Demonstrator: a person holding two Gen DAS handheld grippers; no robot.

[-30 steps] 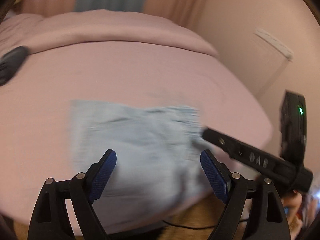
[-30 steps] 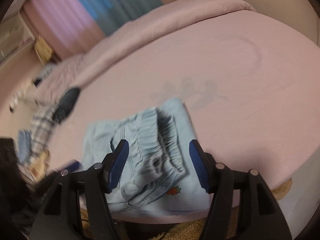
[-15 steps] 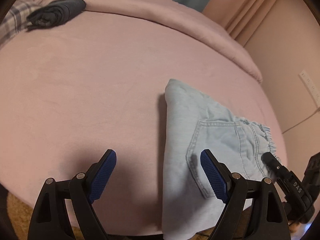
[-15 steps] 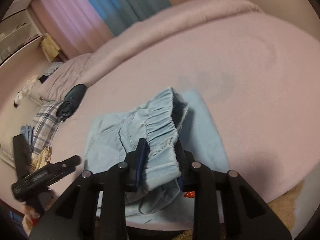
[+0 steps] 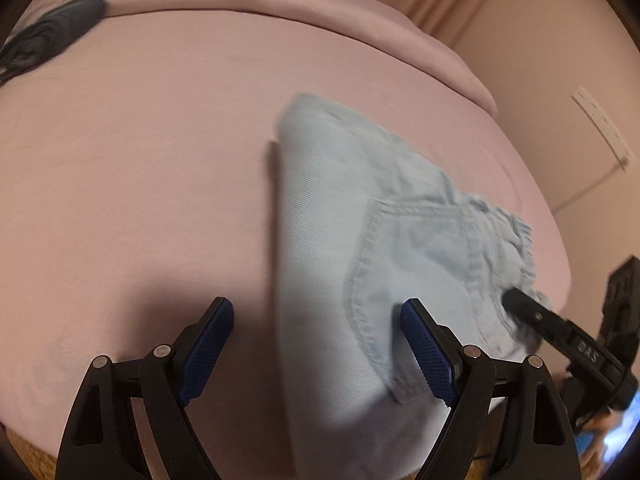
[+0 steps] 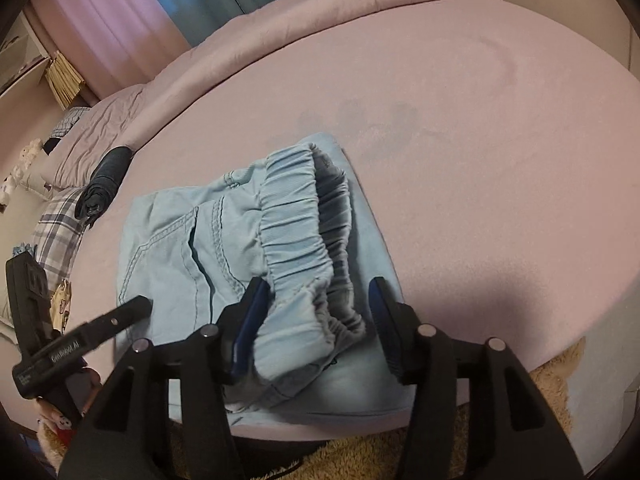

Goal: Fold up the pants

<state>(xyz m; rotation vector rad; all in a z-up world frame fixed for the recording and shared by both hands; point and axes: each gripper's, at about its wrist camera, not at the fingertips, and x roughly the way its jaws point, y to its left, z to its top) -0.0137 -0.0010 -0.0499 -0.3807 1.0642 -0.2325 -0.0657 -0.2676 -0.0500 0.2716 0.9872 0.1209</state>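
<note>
My right gripper [image 6: 316, 320] has opened wide off the folded light-blue denim pants [image 6: 240, 240], my left gripper [image 5: 316, 344] is wide too, and I fear the springy waistband [image 6: 300, 216] unfolding.

Dim warm light; soft shadows under each claw; fisheye-bent dark corners; left view perhaps motion-blurred.

Both wrist cameras look down close over the bed's [image 5: 120, 160] near edge. Left faces across it rightward, right faces leftward. Both share the folded pants [image 5: 340, 240] [image 6: 208, 240].
</note>
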